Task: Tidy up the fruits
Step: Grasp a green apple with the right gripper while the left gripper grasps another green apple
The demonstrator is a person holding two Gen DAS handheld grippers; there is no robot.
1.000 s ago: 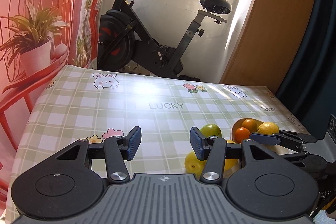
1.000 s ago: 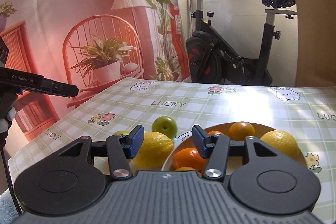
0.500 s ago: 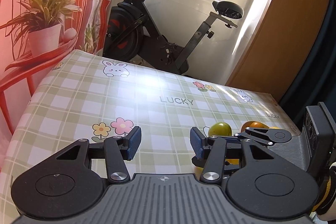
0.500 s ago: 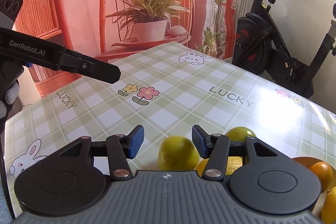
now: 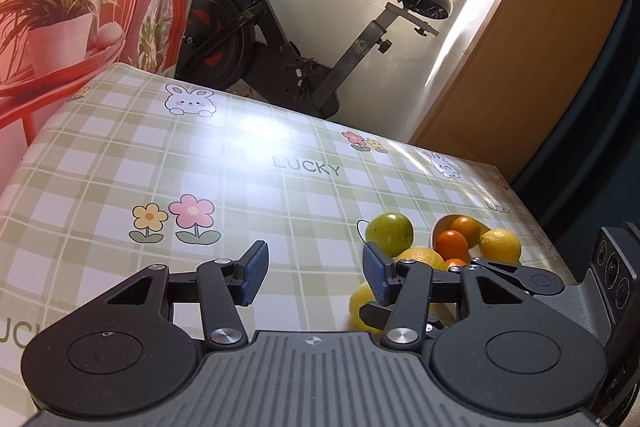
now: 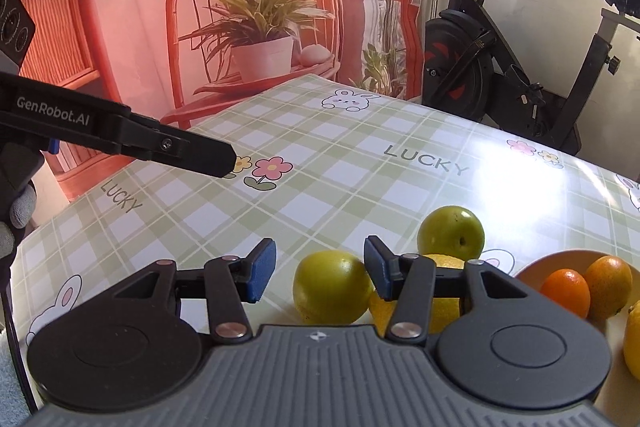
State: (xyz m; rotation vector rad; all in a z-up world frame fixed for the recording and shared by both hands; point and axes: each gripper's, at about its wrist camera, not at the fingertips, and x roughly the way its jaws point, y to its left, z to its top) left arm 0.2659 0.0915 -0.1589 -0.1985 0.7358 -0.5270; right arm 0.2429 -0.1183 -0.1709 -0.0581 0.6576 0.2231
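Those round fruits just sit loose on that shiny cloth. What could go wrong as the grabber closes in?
The near green fruit sits off-centre toward one finger of the open right gripper, so a finger might nudge it and send it rolling. It also sits right by the lemon, which could get bumped. The left gripper works close by; they might collide.

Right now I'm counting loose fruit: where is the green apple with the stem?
In the right wrist view, the green apple sits on the tablecloth, behind the lemon, left of the bowl.
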